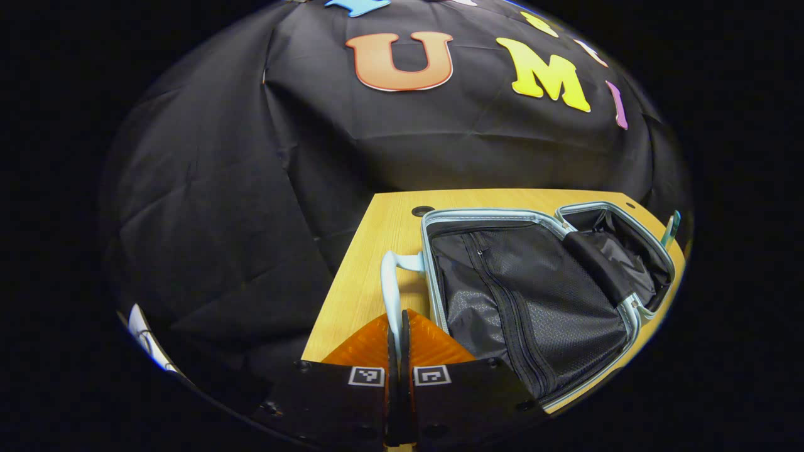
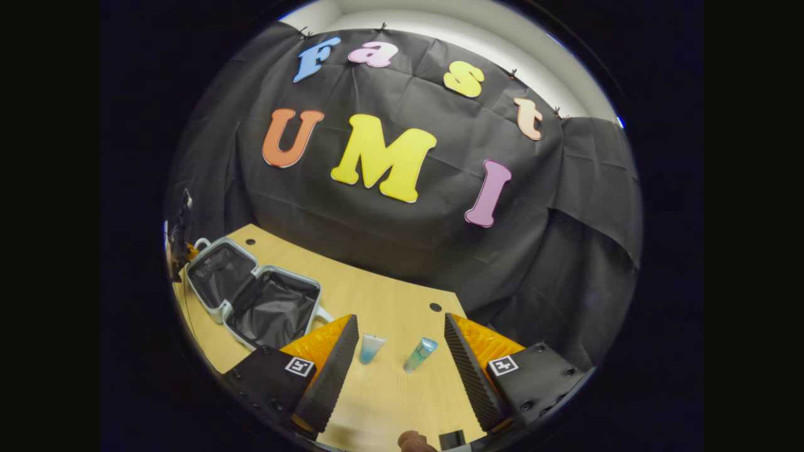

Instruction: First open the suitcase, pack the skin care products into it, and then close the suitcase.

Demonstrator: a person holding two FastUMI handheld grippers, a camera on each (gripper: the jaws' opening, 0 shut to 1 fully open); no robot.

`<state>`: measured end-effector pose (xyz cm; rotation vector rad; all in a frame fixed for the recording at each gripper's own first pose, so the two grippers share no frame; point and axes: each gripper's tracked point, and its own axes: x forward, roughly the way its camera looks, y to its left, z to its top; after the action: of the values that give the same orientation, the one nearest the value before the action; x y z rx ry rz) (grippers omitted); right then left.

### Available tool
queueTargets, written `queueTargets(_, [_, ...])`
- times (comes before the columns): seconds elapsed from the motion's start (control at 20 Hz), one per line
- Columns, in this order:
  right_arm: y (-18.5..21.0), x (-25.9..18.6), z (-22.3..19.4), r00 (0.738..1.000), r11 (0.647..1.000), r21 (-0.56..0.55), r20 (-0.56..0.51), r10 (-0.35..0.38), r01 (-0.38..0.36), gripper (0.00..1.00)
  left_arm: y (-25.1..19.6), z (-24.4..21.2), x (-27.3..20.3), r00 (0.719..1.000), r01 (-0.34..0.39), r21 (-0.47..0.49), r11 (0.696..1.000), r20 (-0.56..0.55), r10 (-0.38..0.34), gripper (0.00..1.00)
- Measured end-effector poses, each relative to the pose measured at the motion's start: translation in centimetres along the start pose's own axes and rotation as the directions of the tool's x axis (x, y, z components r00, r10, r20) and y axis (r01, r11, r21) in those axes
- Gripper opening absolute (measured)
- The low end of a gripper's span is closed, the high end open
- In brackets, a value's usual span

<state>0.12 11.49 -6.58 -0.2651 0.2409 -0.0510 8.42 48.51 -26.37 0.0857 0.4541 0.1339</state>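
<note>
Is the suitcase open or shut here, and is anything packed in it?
Open. The suitcase lies spread flat on the table, both black-lined halves showing and apparently empty; two skincare tubes still stand outside it.

You're working in a recording booth; black cloth wall drapes behind a light wooden bench; white room wall above.
</note>
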Motion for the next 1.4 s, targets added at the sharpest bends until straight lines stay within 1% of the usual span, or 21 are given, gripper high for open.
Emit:
queueTargets(0.15, [0.2, 0.2, -0.4, 1.000, 1.000, -0.012, -0.010, 0.004, -0.004, 0.80, 0.4, -1.3, 0.9, 1.000, 0.016, -0.017, 1.000, -0.009, -0.016, 0.06])
queueTargets(0.25, [0.4, 0.4, -0.8, 1.000, 1.000, -0.023, -0.017, 0.011, -0.012, 0.81, 0.6, -1.3, 1.2, 1.000, 0.022, -0.036, 0.999, 0.005, -0.022, 0.11])
queueTargets(0.35, [0.7, 0.4, -0.7, 1.000, 0.999, -0.039, -0.012, 0.022, -0.022, 0.80, 1.7, -1.7, 1.3, 1.000, -0.017, -0.019, 1.000, -0.001, 0.017, 0.22])
queueTargets(0.4, [0.8, 0.3, -0.6, 1.000, 0.998, -0.049, -0.001, 0.027, -0.027, 0.82, 2.1, -1.7, 1.4, 1.000, -0.029, -0.006, 1.000, -0.005, 0.029, 0.34])
queueTargets(0.45, [0.8, 0.3, -0.3, 0.999, 0.998, -0.055, 0.010, 0.036, -0.036, 0.82, 2.3, -1.6, 1.2, 0.999, -0.046, 0.004, 0.999, -0.008, 0.046, 0.38])
queueTargets(0.5, [0.8, 0.3, -0.2, 0.999, 0.998, -0.055, 0.017, 0.043, -0.042, 0.82, 2.7, -1.6, 1.1, 0.998, -0.067, 0.014, 0.998, -0.014, 0.067, 0.52])
queueTargets(0.55, [0.8, 0.6, -0.1, 0.998, 0.997, -0.052, 0.021, 0.051, -0.050, 0.82, 2.7, -1.5, 0.7, 0.997, -0.077, 0.018, 0.997, -0.019, 0.078, 0.48])
queueTargets(0.6, [0.6, 0.8, -0.2, 0.998, 0.998, -0.042, 0.021, 0.055, -0.054, 0.82, 2.7, -1.0, -0.1, 0.996, -0.087, 0.018, 0.996, -0.013, 0.088, 0.65])
queueTargets(0.65, [0.3, 1.1, -0.6, 0.998, 0.998, -0.030, 0.019, 0.056, -0.056, 0.82, 2.3, -0.2, -1.0, 0.997, -0.083, 0.012, 0.996, 0.002, 0.083, 0.59])
queueTargets(0.7, [-0.2, 1.3, -0.8, 0.998, 0.998, -0.016, 0.016, 0.055, -0.054, 0.82, 1.9, 0.7, -2.0, 0.996, -0.086, 0.014, 0.996, 0.013, 0.086, 0.75])
queueTargets(0.75, [-0.5, 1.5, -1.1, 0.999, 0.999, -0.004, 0.013, 0.052, -0.052, 0.82, 1.5, 1.7, -3.0, 0.995, -0.098, 0.027, 0.995, 0.035, 0.098, 0.72])
queueTargets(0.8, [-1.1, 1.8, -1.4, 0.999, 0.999, 0.006, 0.009, 0.048, -0.048, 0.82, 0.8, 3.1, -4.2, 0.993, -0.100, 0.038, 0.994, 0.064, 0.097, 0.84])
queueTargets(0.85, [-1.6, 2.0, -1.9, 0.999, 0.999, 0.017, 0.003, 0.048, -0.048, 0.82, -0.5, 4.5, -5.6, 0.992, -0.088, 0.047, 0.995, 0.089, 0.084, 0.88])
queueTargets(0.95, [-2.5, 2.4, -2.8, 0.998, 0.998, 0.040, -0.009, 0.056, -0.055, 0.82, -3.5, 6.8, -7.8, 0.989, -0.076, 0.060, 0.995, 0.133, 0.067, 0.92])
queueTargets(1.0, [-3.0, 2.6, -3.3, 0.998, 0.997, 0.047, -0.012, 0.060, -0.059, 0.82, -5.6, 7.6, -8.6, 0.988, -0.060, 0.058, 0.997, 0.147, 0.051, 0.96])
queueTargets(1.1, [-4.0, 3.0, -4.0, 0.997, 0.996, 0.051, -0.016, 0.070, -0.069, 0.82, -9.8, 8.9, -10.2, 0.986, -0.025, 0.043, 0.999, 0.164, 0.018, 0.98])
queueTargets(1.3, [-6.1, 3.9, -5.1, 0.995, 0.994, 0.059, -0.020, 0.095, -0.094, 0.82, -20.3, 10.1, -12.0, 0.977, 0.084, 0.052, 0.995, 0.191, -0.092, 0.98])
queueTargets(1.35, [-6.7, 4.2, -5.3, 0.995, 0.993, 0.058, -0.018, 0.102, -0.101, 0.82, -23.1, 10.3, -12.1, 0.973, 0.124, 0.057, 0.991, 0.189, -0.132, 0.93])
queueTargets(1.4, [-7.3, 4.4, -5.5, 0.994, 0.993, 0.056, -0.018, 0.107, -0.106, 0.80, -26.0, 10.3, -12.5, 0.968, 0.159, 0.064, 0.985, 0.188, -0.169, 0.93])
